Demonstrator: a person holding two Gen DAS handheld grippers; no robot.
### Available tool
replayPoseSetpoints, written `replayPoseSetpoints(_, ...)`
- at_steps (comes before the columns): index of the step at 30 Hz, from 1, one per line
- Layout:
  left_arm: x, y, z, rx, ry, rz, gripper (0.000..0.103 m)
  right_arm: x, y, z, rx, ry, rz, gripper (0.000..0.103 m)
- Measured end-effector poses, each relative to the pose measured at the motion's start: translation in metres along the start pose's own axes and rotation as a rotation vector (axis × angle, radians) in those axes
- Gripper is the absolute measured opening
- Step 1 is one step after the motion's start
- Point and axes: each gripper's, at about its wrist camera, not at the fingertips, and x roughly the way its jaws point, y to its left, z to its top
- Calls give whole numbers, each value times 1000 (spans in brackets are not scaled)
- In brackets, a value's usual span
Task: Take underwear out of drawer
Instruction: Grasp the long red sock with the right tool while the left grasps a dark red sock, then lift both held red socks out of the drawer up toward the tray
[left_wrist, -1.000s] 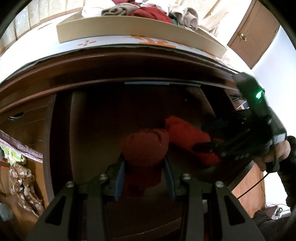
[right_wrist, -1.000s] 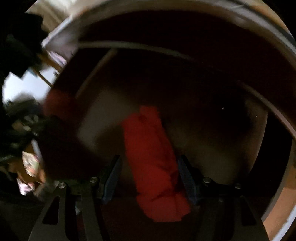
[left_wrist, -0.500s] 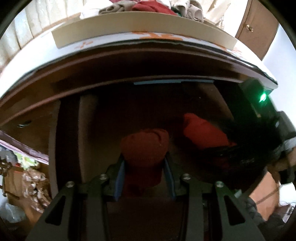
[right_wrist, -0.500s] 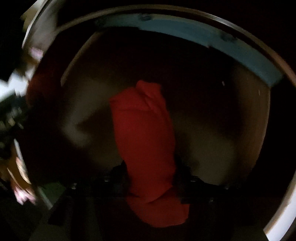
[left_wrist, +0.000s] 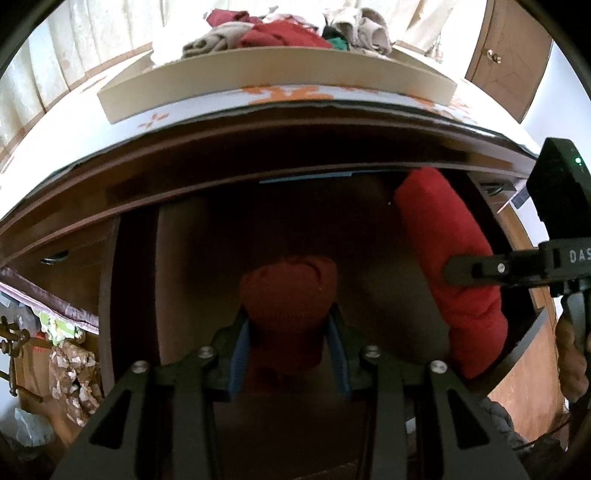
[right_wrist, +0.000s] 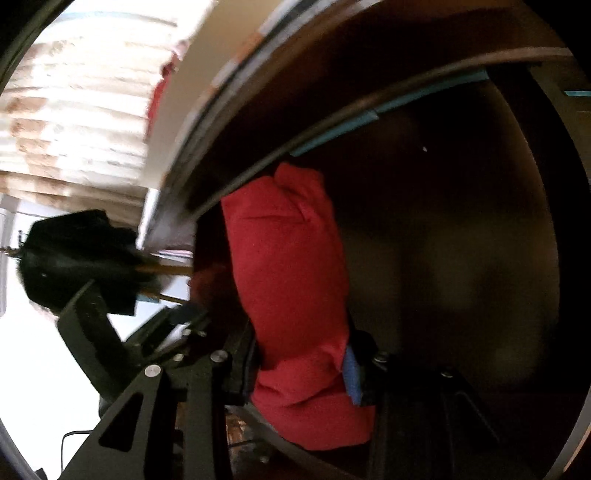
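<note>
My left gripper (left_wrist: 290, 354) is shut on a dark red rolled underwear (left_wrist: 290, 295), held low in the open wooden drawer (left_wrist: 177, 280). My right gripper (right_wrist: 303, 363) is shut on a bright red rolled underwear (right_wrist: 288, 273), lifted and tilted near the drawer's front edge. That bright red roll (left_wrist: 454, 258) and the right gripper (left_wrist: 476, 271) show at the right in the left wrist view. The left gripper's body shows blurred at the left in the right wrist view (right_wrist: 92, 325).
A beige tray (left_wrist: 277, 70) heaped with several clothes sits on the dresser top (left_wrist: 207, 107) above the drawer. A closed drawer with a handle (left_wrist: 53, 256) is on the left. A wooden door (left_wrist: 509, 55) stands at the far right. Clutter lies on the floor at left.
My right gripper has closed on the bright red roll and lifted it up and towards the drawer's right front. My left gripper has risen a little with the dark red roll.
</note>
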Motion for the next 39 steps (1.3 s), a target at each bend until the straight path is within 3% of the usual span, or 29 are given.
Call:
replayPoseSetpoints(6,-6,-4,0,-19,-7,-23,38,-21,2,-5,-39,-53,-34,40)
replayPoseSetpoints(12,-6,-9,0,-34,-7,-80,38,-8,22,-18,-100,-119,-103,40)
replayPoseSetpoints(30,-41,-25,-1,8,-88,-78,38,-33,66,-37,-196,-233,-144,40)
replayPoseSetpoints(39,-60,-32,8,25,-129,-129,38,-53,77,-39,-218,-277,-148,40)
